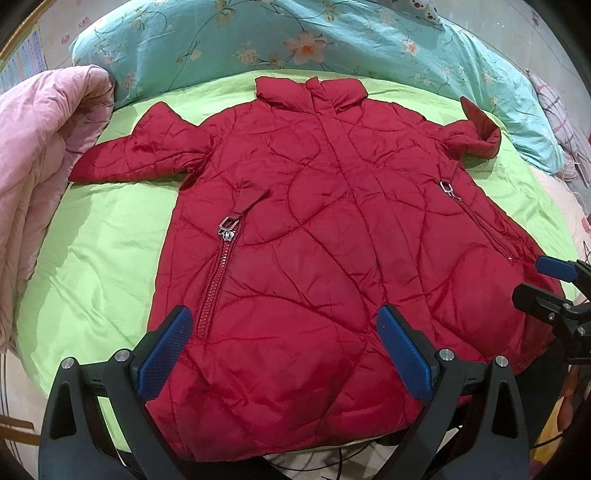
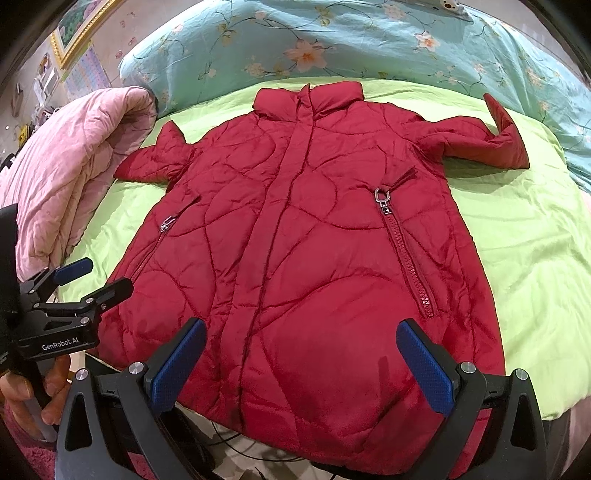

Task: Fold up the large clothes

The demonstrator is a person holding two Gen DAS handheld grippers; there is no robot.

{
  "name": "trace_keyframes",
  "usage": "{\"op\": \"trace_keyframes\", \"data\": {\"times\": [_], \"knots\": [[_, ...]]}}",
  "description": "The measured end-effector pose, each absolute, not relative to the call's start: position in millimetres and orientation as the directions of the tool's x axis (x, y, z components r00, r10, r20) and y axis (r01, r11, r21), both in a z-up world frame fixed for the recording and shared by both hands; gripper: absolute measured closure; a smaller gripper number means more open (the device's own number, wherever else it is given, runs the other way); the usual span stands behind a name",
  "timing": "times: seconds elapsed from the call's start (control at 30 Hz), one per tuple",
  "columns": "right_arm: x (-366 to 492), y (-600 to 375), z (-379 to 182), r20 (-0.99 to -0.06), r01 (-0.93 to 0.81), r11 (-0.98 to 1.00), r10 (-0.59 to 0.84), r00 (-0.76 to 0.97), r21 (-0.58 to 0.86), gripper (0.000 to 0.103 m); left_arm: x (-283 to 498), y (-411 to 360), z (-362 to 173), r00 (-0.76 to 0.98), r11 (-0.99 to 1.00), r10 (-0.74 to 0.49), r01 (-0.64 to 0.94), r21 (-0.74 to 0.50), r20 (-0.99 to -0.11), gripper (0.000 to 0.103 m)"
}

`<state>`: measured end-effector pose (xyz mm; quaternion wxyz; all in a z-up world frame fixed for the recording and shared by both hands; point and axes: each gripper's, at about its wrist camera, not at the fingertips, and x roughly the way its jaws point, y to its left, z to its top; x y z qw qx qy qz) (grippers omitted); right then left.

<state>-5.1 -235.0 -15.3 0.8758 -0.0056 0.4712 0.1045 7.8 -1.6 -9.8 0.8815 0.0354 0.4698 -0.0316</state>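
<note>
The left gripper [image 1: 284,325], black-framed with blue textured pads, hangs with its jaws spread wide and nothing between them, over the hem end of a red quilted puffer jacket [image 1: 317,229]. The right gripper [image 2: 301,339], of the same build, is equally wide open and empty above the same hem. Each camera catches the other tool at its edge: the left wrist view shows the right gripper off to the side, beside the jacket's right hem corner, while the right wrist view shows the left gripper with the person's fingers [image 2: 22,395] wrapped round its handle, a detail the left view does not give. The right view also takes in a gold-framed picture [image 2: 81,29] on the wall far ahead and to the left.

The jacket lies front up and zipped, spread flat on a lime-green bedsheet [image 1: 96,236], collar at the far end and hem nearest the tools. Both sleeves stick out sideways, the right one with its cuff curled upward. Two diagonal pocket zips with metal pulls sit either side of the centre placket.

Beyond the collar lies a teal floral quilt [image 1: 207,40]; a bunched pink quilted blanket [image 1: 40,147] lies ahead-left, close to the left sleeve.
</note>
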Motion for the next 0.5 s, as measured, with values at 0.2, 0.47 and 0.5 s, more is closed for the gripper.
{"op": "trace_keyframes", "data": {"times": [0.2, 0.47, 0.5], "knots": [[-3.8, -233.8, -16.7, -0.821, -0.193, 0.977, 0.181, 0.541, 0.089, 0.0, 11.2, -1.0, -10.6, 0.535, 0.995, -0.02, 0.092, 0.035, -0.844, 0.003], [-0.8, -236.3, -18.7, -0.822, -0.192, 0.977, 0.186, 0.539, 0.095, 0.0, 16.5, -1.1, -12.4, 0.523, 0.995, -0.019, 0.095, 0.036, -0.852, 0.003], [-0.2, -236.8, -18.9, -0.824, -0.19, 0.977, 0.183, 0.536, 0.094, 0.0, 17.6, -0.9, -12.9, 0.52, 0.995, -0.028, 0.096, 0.026, -0.854, 0.003]]}}
